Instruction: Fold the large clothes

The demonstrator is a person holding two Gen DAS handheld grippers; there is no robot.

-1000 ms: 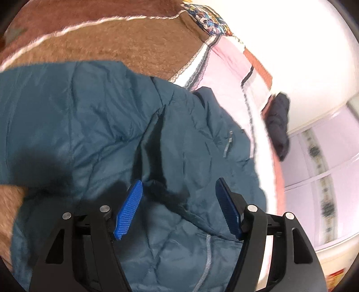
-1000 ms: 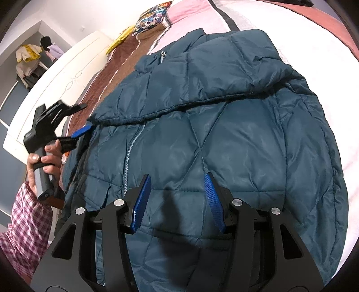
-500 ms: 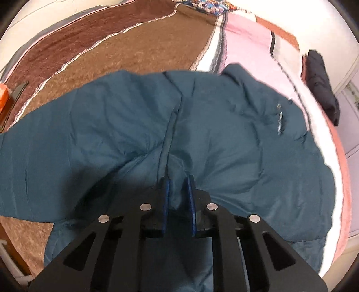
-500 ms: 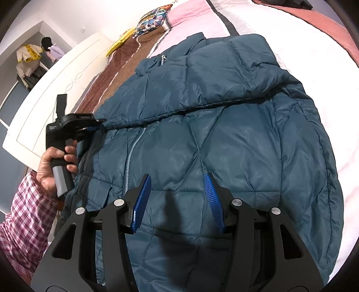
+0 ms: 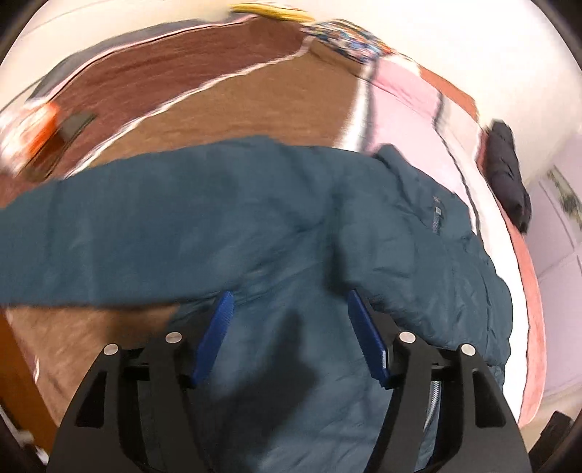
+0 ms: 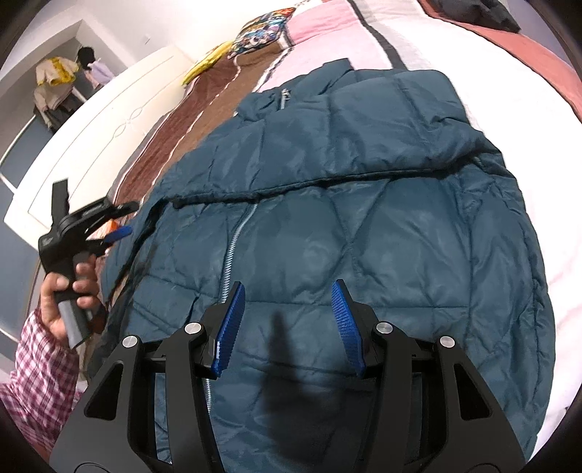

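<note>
A large teal quilted puffer jacket [image 6: 363, 225] lies front up on the bed, its zipper [image 6: 229, 254] running down the left part. One sleeve is folded across the chest, and the other sleeve [image 5: 127, 233] stretches out to the left in the blurred left wrist view. My left gripper [image 5: 289, 309] is open and empty just above the jacket [image 5: 291, 382]; it also shows in the right wrist view [image 6: 120, 231] at the jacket's left edge. My right gripper [image 6: 287, 309] is open and empty over the jacket's lower front.
The bed has a brown, pink and white striped cover [image 5: 276, 94]. A dark folded garment [image 5: 505, 178] lies at the far right edge. A patterned pillow [image 6: 262, 32] sits at the head, a white headboard [image 6: 109, 138] along the left. An orange object [image 5: 40, 123] lies far left.
My left gripper, shut on a fold of the jacket half a second ago, has let go and opened, and has pulled back a little. The right gripper has stayed open in place.
</note>
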